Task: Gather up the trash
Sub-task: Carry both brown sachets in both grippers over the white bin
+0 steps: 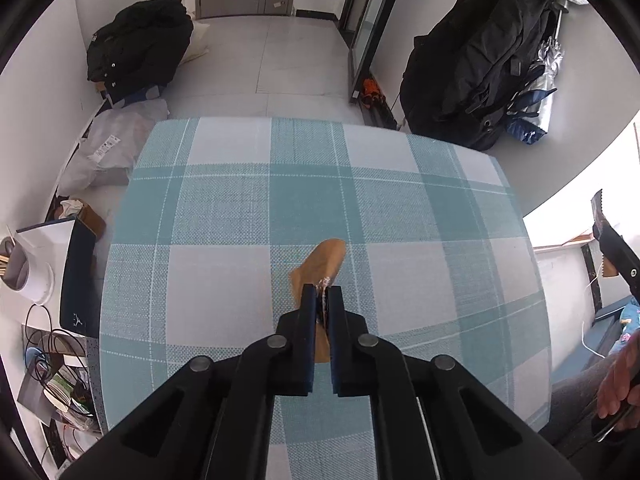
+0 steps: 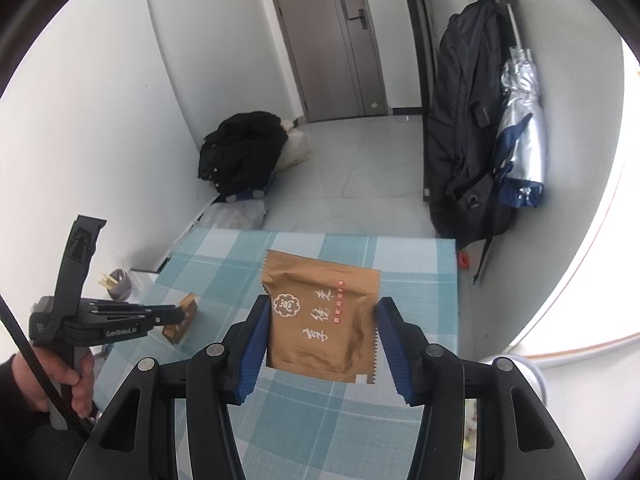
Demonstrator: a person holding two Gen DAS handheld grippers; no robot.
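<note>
My left gripper (image 1: 321, 292) is shut on a brown snack wrapper (image 1: 320, 266) and holds it edge-on above the checked table (image 1: 224, 208). It also shows in the right wrist view (image 2: 182, 314), gripping that wrapper (image 2: 181, 322) at the left. My right gripper (image 2: 322, 310) holds a second, larger brown wrapper (image 2: 320, 316) with white lettering flat between its blue pads (image 2: 256, 344); the wrapper's sides touch both pads, and it sits above the table (image 2: 320, 420).
A grey cup of sticks (image 2: 120, 282) stands at the table's left side. Clutter and cables (image 1: 60, 360) lie left of the table. Black clothes (image 2: 240, 152) and a grey bag (image 1: 108, 148) lie on the floor. A black coat and umbrella (image 2: 520, 128) hang at the right.
</note>
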